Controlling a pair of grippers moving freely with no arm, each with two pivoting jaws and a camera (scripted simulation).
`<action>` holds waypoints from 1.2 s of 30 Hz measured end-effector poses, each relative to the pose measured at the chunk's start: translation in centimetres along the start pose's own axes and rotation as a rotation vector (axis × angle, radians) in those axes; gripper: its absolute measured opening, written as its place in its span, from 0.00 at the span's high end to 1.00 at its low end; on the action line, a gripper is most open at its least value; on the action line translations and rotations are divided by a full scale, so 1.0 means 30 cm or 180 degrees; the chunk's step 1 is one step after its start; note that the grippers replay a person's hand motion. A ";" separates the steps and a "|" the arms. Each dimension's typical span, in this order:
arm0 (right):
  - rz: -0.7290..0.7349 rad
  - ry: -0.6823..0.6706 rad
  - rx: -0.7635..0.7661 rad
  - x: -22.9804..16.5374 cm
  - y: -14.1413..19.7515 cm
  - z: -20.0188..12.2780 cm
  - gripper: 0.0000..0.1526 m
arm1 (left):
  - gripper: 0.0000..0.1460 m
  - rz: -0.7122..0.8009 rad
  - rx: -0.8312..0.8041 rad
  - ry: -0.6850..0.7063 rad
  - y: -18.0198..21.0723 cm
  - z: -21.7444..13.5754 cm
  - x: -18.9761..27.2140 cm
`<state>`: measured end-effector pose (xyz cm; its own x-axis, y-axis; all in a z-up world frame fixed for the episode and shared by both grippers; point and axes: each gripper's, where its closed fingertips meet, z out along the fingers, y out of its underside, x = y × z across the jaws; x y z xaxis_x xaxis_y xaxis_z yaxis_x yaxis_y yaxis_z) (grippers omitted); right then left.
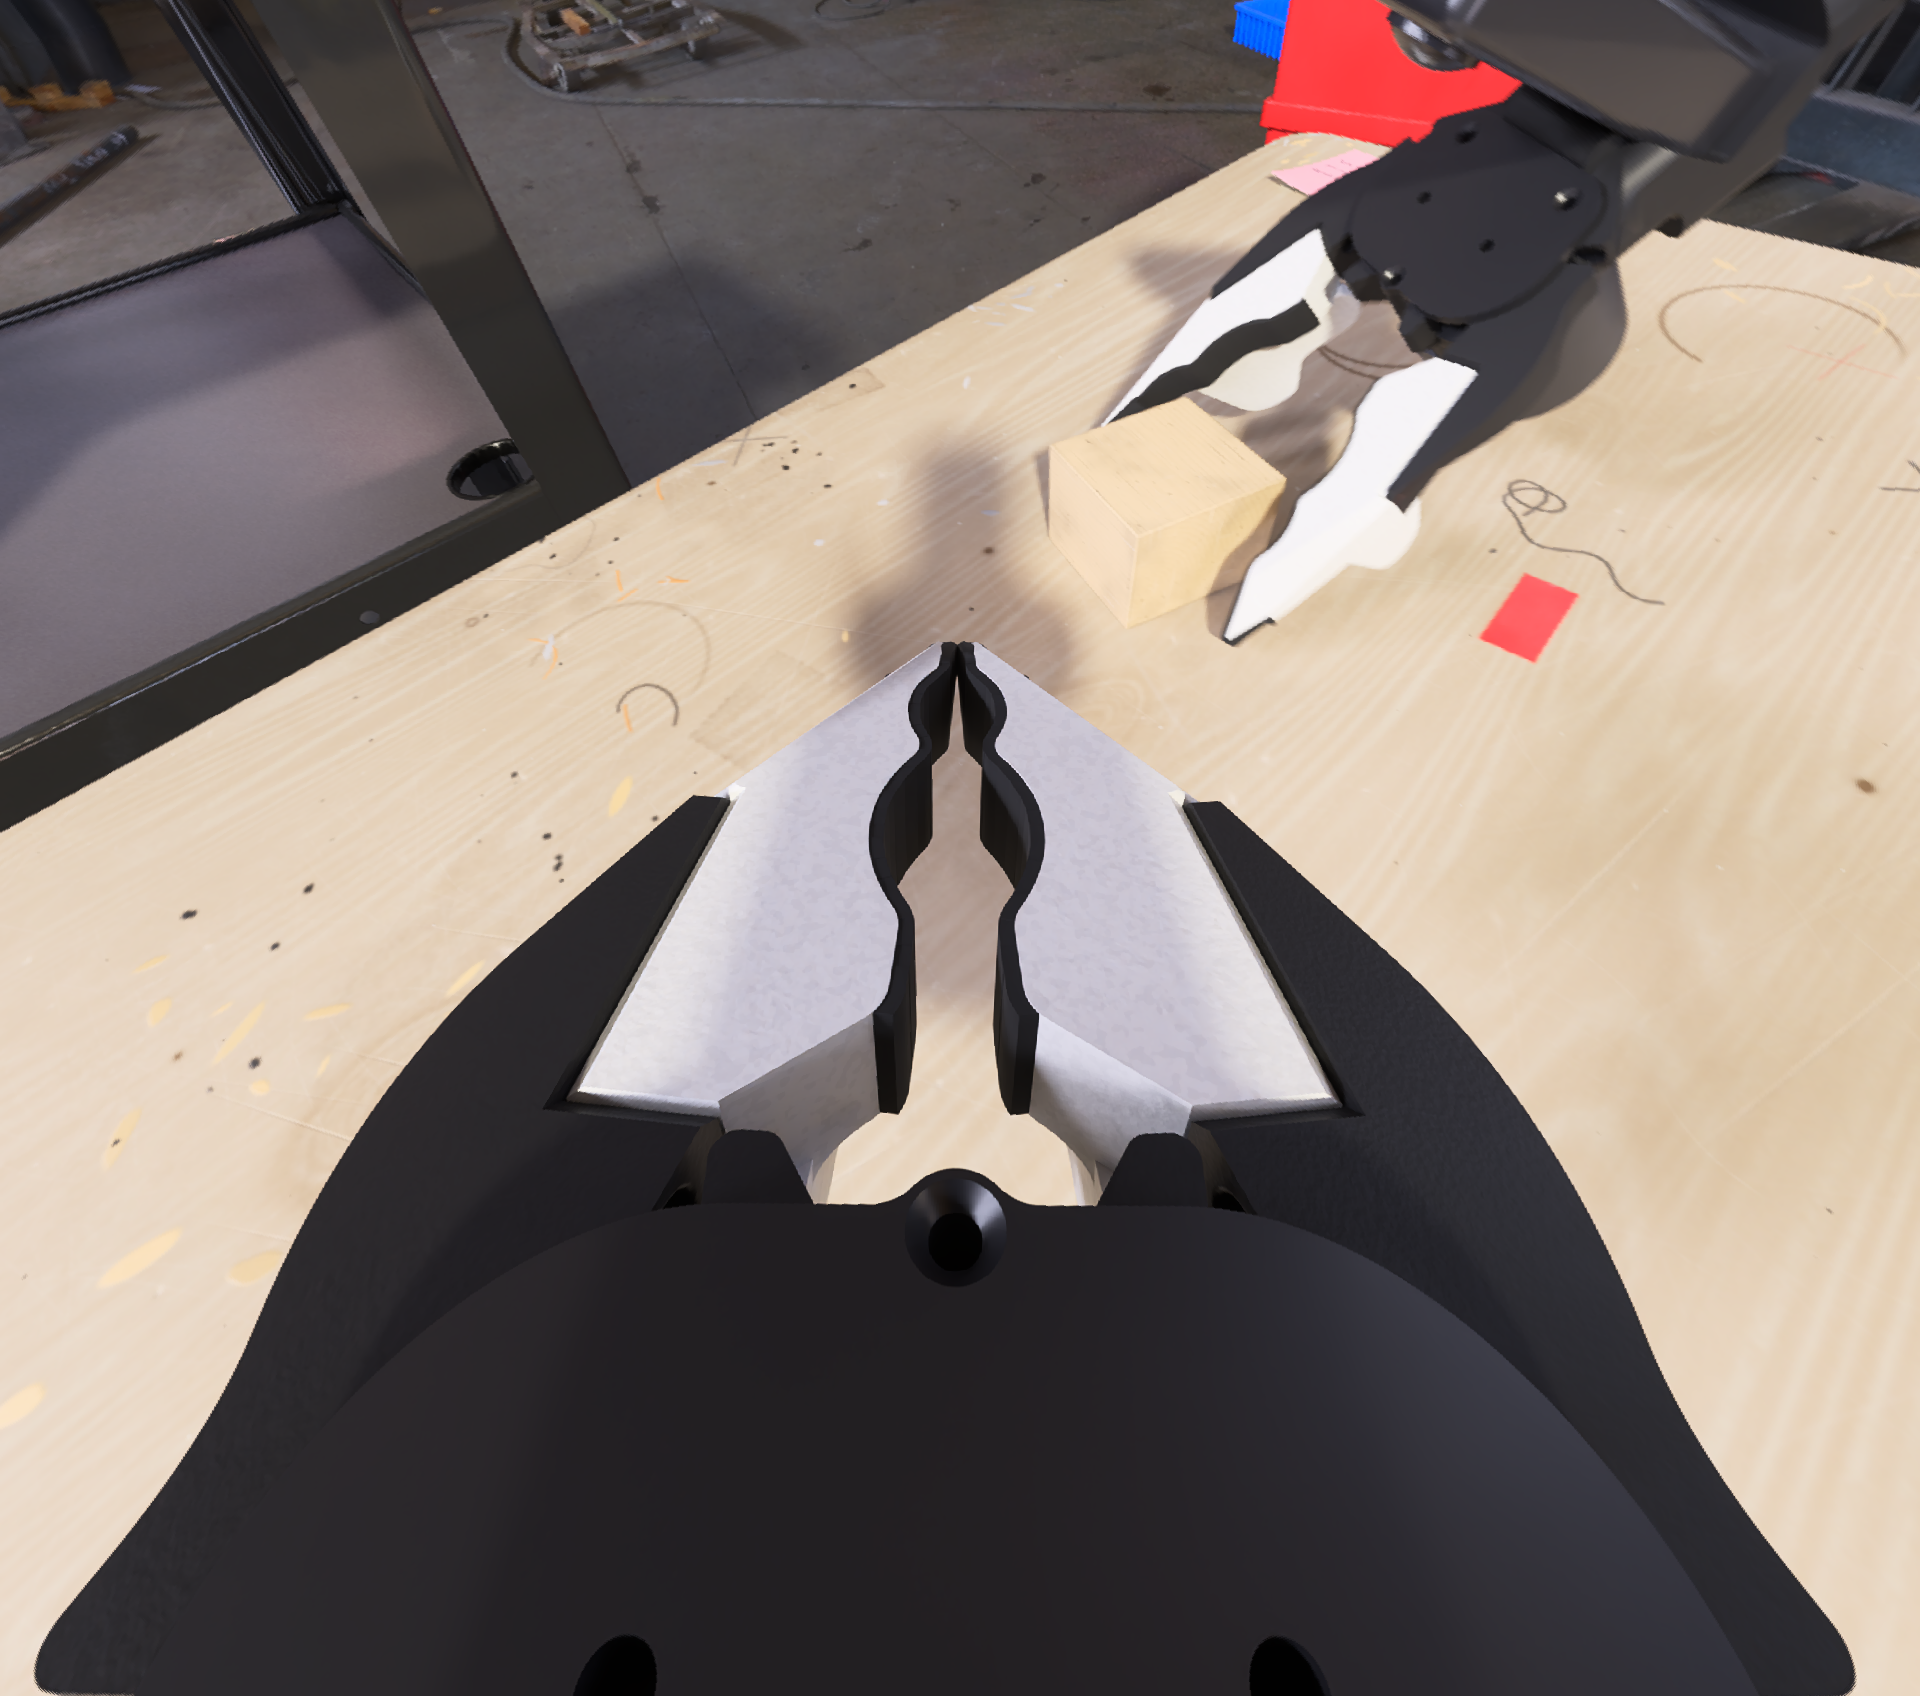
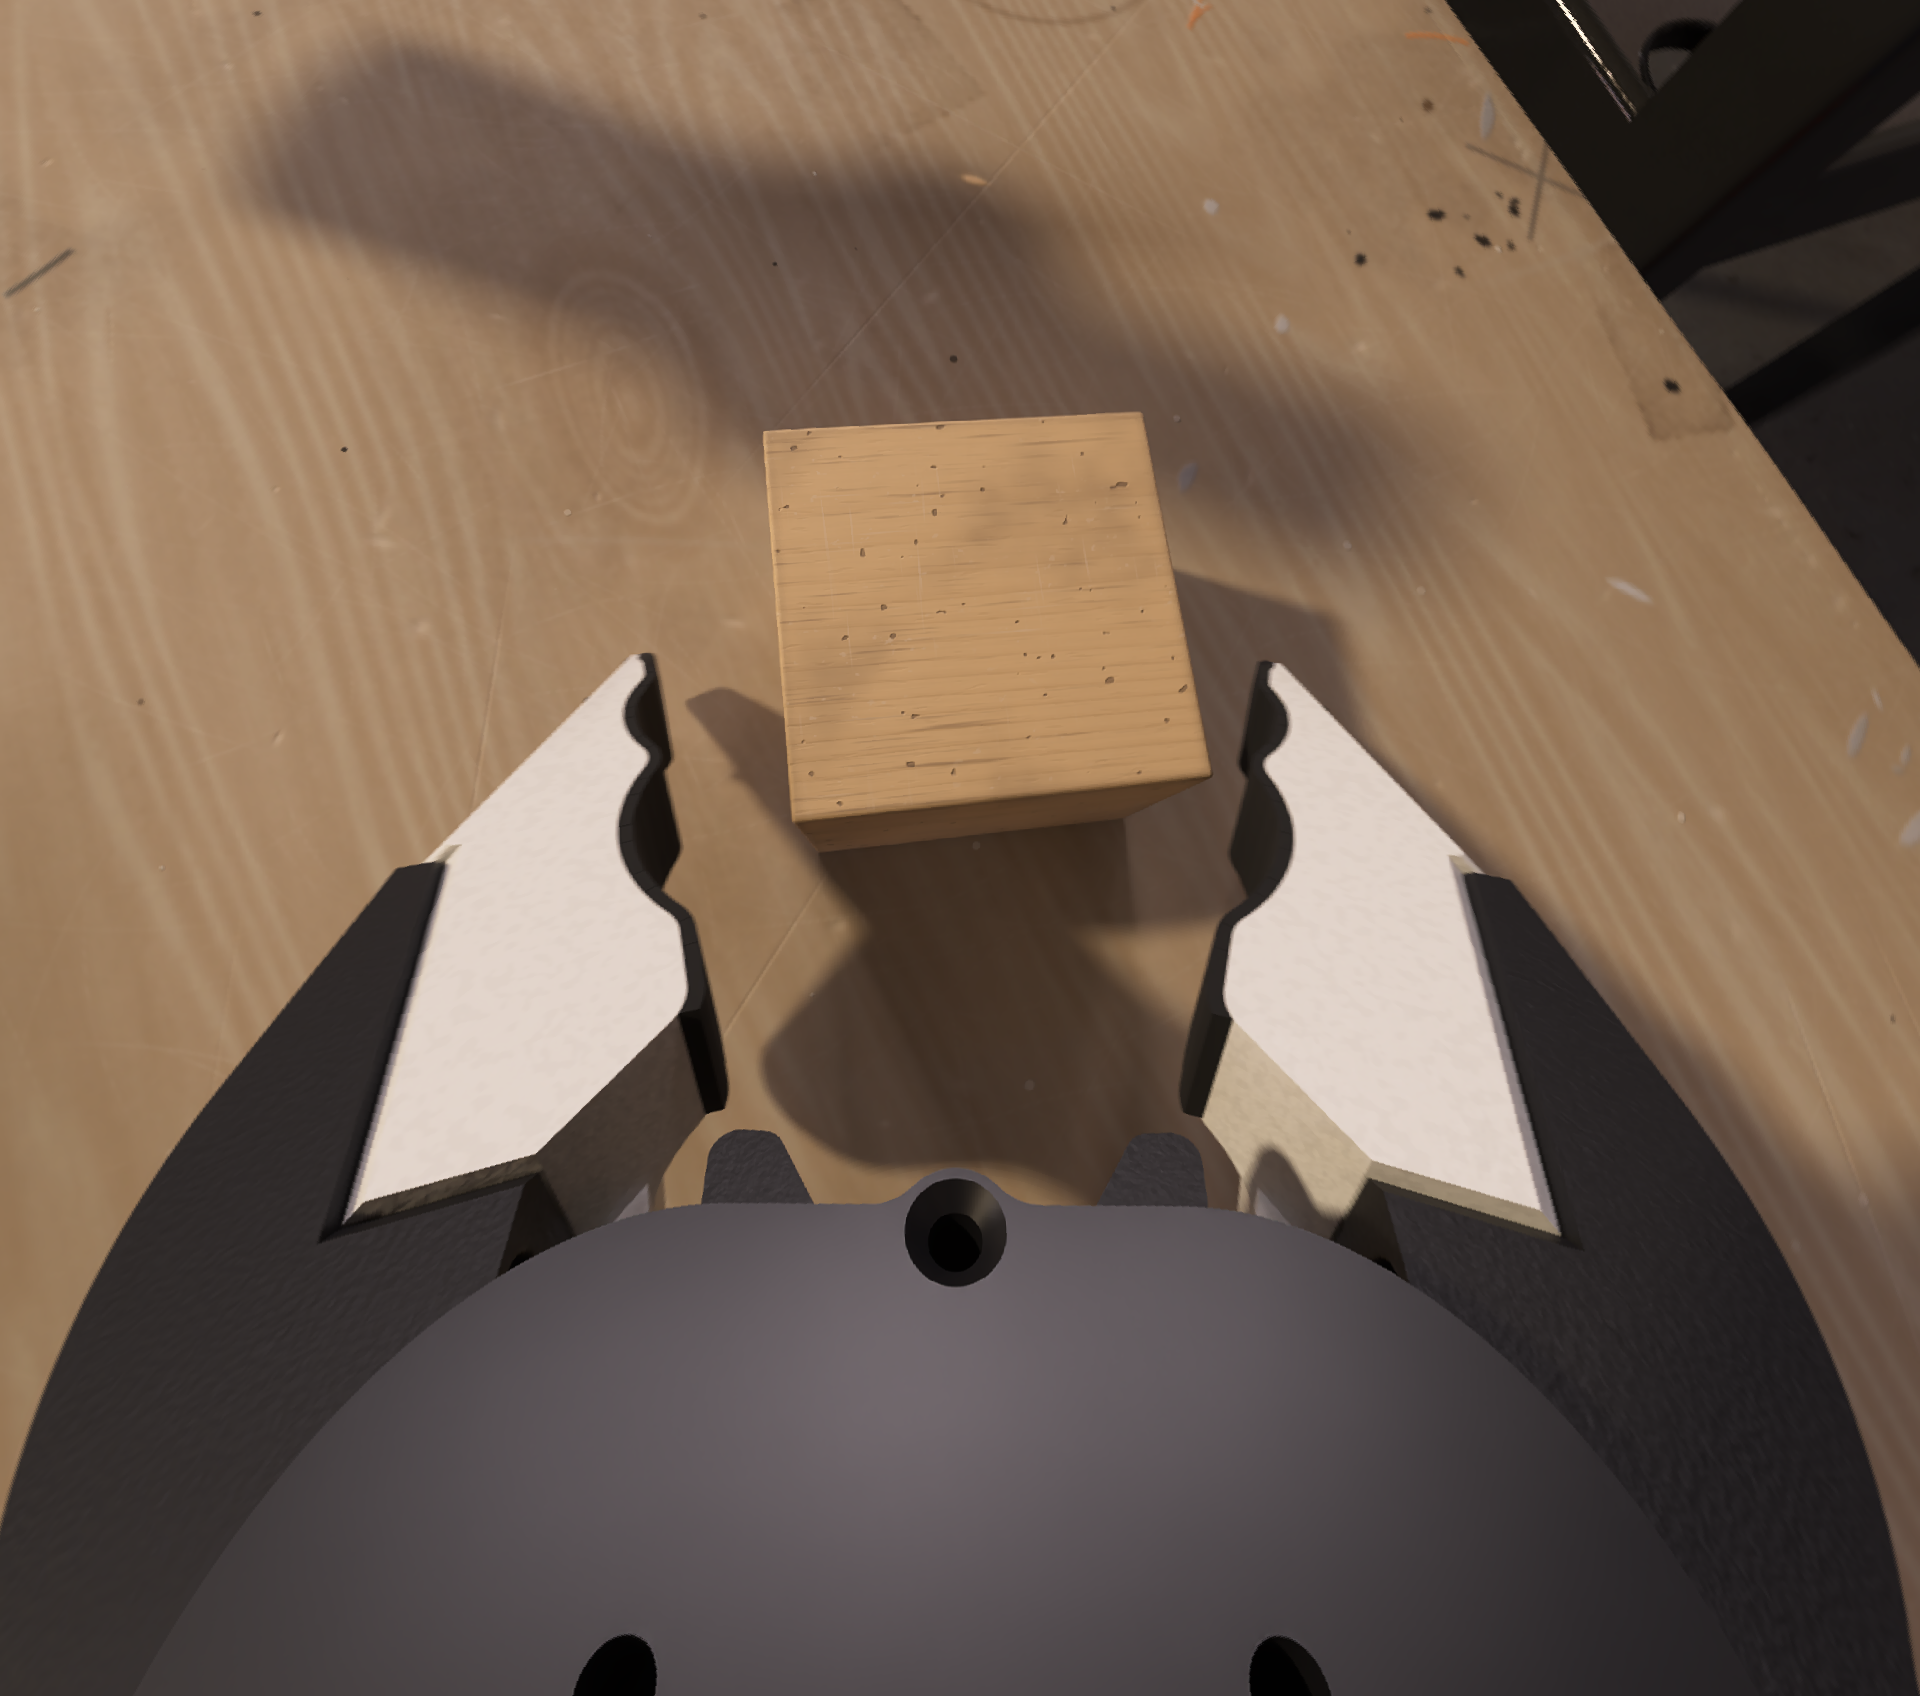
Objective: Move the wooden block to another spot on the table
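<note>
A pale wooden block (image 2: 982,618) stands on the plywood table (image 2: 312,399). My right gripper (image 2: 954,670) is open, with one finger on each side of the block and a gap on both sides, not touching it. In the left wrist view the block (image 1: 1158,508) sits ahead to the right, with the right gripper (image 1: 1179,519) tilted down over it, its fingertips on either side of it. My left gripper (image 1: 957,652) is shut and empty, low over the table, short of the block.
A red bin (image 1: 1382,15) and a small blue bin (image 1: 1260,23) stand beyond the table's far edge. A red patch (image 1: 1527,616) lies on the table right of the block. A black metal frame (image 1: 343,119) stands at the left, also in the right wrist view (image 2: 1714,88).
</note>
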<state>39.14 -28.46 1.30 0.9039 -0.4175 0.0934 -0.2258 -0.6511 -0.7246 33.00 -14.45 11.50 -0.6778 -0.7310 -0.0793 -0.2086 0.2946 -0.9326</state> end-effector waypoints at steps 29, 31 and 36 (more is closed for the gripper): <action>-0.1561 -0.1556 0.0136 0.114 0.062 -0.071 0.49 | 1.00 0.0098 -0.0462 -0.0080 0.075 0.197 0.127; -0.1455 -0.1537 0.0202 0.127 0.061 -0.079 0.49 | 1.00 0.0063 -0.0478 -0.0087 0.070 0.207 0.120; -0.0921 -0.1248 0.0371 0.088 -0.034 -0.167 0.34 | 1.00 0.0111 -0.0351 -0.0107 0.048 0.199 0.093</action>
<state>39.93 -32.07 5.73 0.9971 0.0541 0.0544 0.0762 -0.6204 -0.7806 35.03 -19.74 7.84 -0.6624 -0.7387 -0.1246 -0.2628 0.3849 -0.8848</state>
